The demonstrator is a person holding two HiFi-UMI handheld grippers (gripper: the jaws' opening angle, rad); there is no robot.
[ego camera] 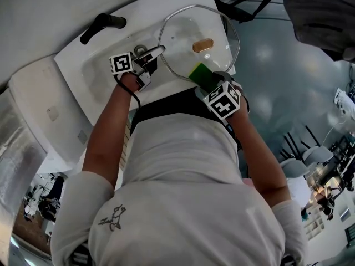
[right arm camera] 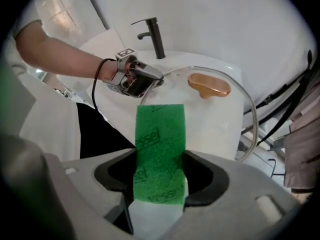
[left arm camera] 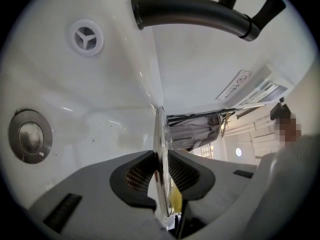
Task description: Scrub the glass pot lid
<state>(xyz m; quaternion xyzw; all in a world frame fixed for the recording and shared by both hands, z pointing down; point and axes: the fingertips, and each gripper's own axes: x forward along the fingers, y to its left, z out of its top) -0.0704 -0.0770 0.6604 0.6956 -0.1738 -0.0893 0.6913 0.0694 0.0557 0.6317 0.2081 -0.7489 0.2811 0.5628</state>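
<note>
The green scrub pad [right arm camera: 159, 144] is nearest, pinched in my right claw [right arm camera: 160, 180]. My left claw [left arm camera: 161, 176] pinches the rim of the glass pot lid [left arm camera: 160, 144]. Its own view shows the lid only edge-on, over the sink [left arm camera: 100, 84] and the drain [left arm camera: 30, 135]. The right gripper view shows the lid's amber knob [right arm camera: 209, 85].

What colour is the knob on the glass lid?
The knob is amber orange, clearest in the right gripper view.

head cam steep down, L/R cams close, all see lid [ego camera: 188, 35]
</note>
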